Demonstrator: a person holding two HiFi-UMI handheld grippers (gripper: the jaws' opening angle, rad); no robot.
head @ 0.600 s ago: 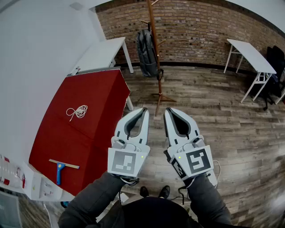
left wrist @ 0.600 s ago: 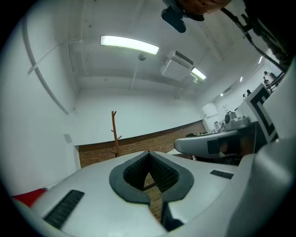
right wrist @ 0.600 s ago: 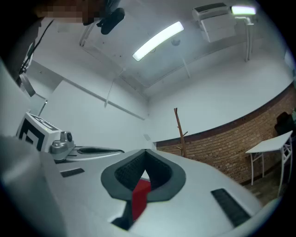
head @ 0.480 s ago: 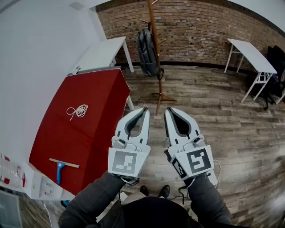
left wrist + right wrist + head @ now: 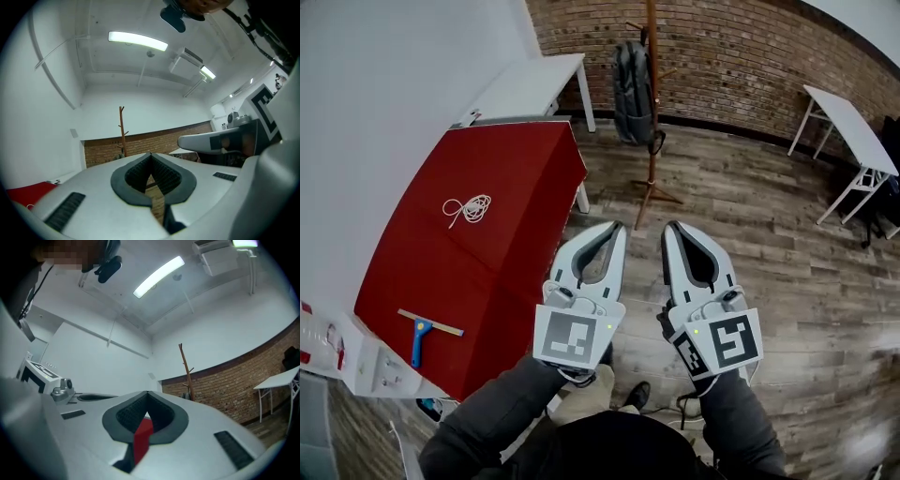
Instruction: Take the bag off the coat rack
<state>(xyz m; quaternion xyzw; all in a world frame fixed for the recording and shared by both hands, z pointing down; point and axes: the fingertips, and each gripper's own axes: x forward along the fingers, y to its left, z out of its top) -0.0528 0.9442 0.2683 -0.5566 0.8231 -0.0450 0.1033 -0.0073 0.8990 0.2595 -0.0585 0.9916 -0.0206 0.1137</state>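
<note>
A grey backpack hangs on the left side of a wooden coat rack that stands before the brick wall, well ahead of both grippers. My left gripper and right gripper are held side by side at the middle of the head view, pointing toward the rack. Both are shut with nothing between their jaws. In the left gripper view the coat rack rises above the closed tips of the left gripper. The right gripper view shows the coat rack beyond the closed right gripper.
A red-covered table stands at the left, bearing a coiled white cord and a blue squeegee. One white table stands behind it and another white table at the right. Wooden floor lies between me and the rack.
The rack, the bag and the tables have shifted right and sit slightly nearer in the head view. Both grippers keep their pose and stay shut.
</note>
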